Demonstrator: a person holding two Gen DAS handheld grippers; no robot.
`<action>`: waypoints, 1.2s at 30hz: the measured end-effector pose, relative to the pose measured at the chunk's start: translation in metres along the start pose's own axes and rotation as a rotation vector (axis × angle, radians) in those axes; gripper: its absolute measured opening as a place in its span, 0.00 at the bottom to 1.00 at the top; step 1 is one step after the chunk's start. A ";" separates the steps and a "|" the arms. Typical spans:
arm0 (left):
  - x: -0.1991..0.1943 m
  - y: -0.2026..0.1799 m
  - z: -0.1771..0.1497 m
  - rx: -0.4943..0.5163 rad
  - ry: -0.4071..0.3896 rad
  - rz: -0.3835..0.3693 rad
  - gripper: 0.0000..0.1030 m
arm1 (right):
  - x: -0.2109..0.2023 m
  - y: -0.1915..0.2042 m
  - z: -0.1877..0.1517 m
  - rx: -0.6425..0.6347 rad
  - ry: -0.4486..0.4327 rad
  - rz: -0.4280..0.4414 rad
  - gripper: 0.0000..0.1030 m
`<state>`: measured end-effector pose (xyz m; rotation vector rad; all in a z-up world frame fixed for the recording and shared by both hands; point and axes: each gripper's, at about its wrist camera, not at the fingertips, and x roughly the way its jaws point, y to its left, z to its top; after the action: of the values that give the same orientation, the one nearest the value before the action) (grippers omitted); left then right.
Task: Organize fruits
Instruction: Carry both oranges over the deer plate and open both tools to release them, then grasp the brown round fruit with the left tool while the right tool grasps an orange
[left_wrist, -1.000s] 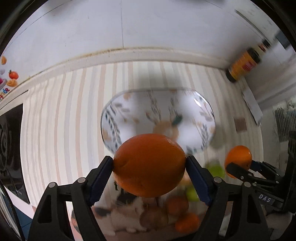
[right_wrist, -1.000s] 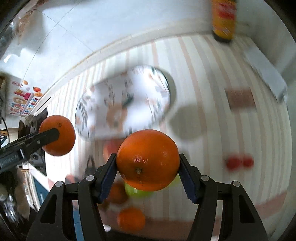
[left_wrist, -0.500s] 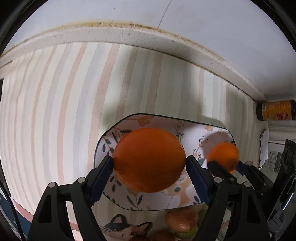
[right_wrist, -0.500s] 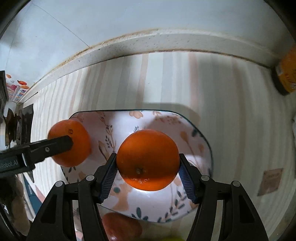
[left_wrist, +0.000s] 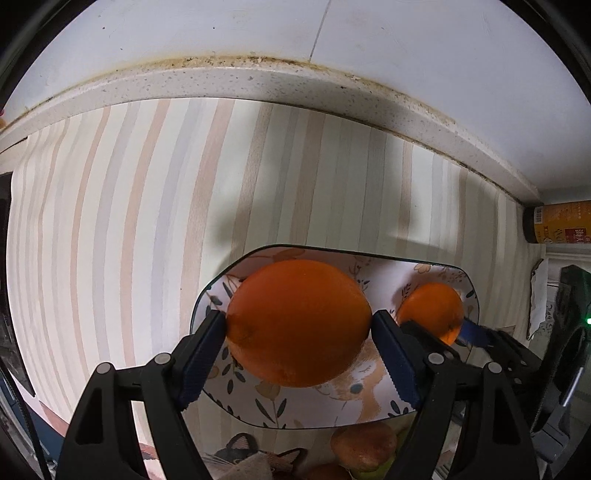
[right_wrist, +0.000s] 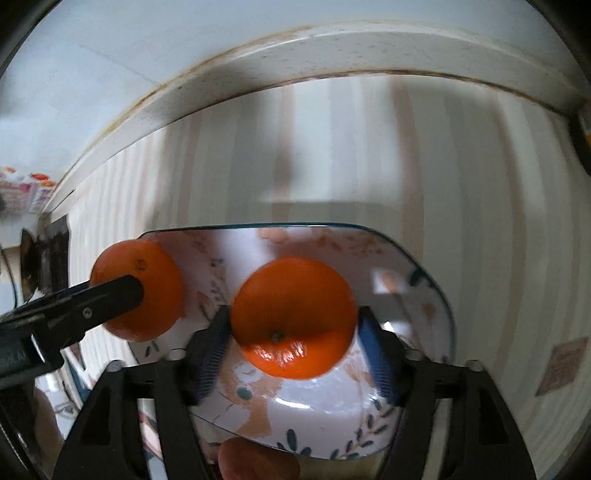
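My left gripper (left_wrist: 299, 323) is shut on a large orange (left_wrist: 295, 295), held just over the left part of a floral plate (left_wrist: 373, 410). In the right wrist view that orange (right_wrist: 151, 273) shows at the plate's left rim behind a black finger (right_wrist: 107, 299). My right gripper (right_wrist: 293, 332) is over the middle of the plate (right_wrist: 332, 435) and its jaws are opening. A second orange (right_wrist: 291, 314) lies between them with a thin gap at each pad. It also shows in the left wrist view, as the orange (left_wrist: 430, 310) on the plate's right side.
The plate rests on a striped mat (left_wrist: 147, 221) that runs to a white ledge (left_wrist: 258, 81) and wall. An amber bottle (left_wrist: 561, 221) lies at the far right. Other fruit, one brownish-red (left_wrist: 364, 446), sits just before the plate beside a cat-print item (left_wrist: 251, 461).
Both grippers came forward and down over the plate with their oranges. The right jaws have spread off their orange, which now sits on the plate. The left grip is unchanged.
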<state>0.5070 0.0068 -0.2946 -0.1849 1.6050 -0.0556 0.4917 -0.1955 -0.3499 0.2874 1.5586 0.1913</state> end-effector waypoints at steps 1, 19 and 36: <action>0.000 -0.001 -0.001 -0.002 -0.002 0.005 0.78 | -0.004 0.000 -0.001 -0.001 -0.012 -0.012 0.94; -0.069 -0.004 -0.073 0.022 -0.214 0.171 0.89 | -0.072 0.022 -0.064 -0.105 -0.103 -0.197 0.94; -0.152 0.000 -0.195 0.058 -0.434 0.187 0.89 | -0.187 0.063 -0.180 -0.108 -0.359 -0.202 0.94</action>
<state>0.3172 0.0148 -0.1354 0.0008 1.1796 0.0784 0.3145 -0.1806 -0.1502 0.0714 1.2075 0.0602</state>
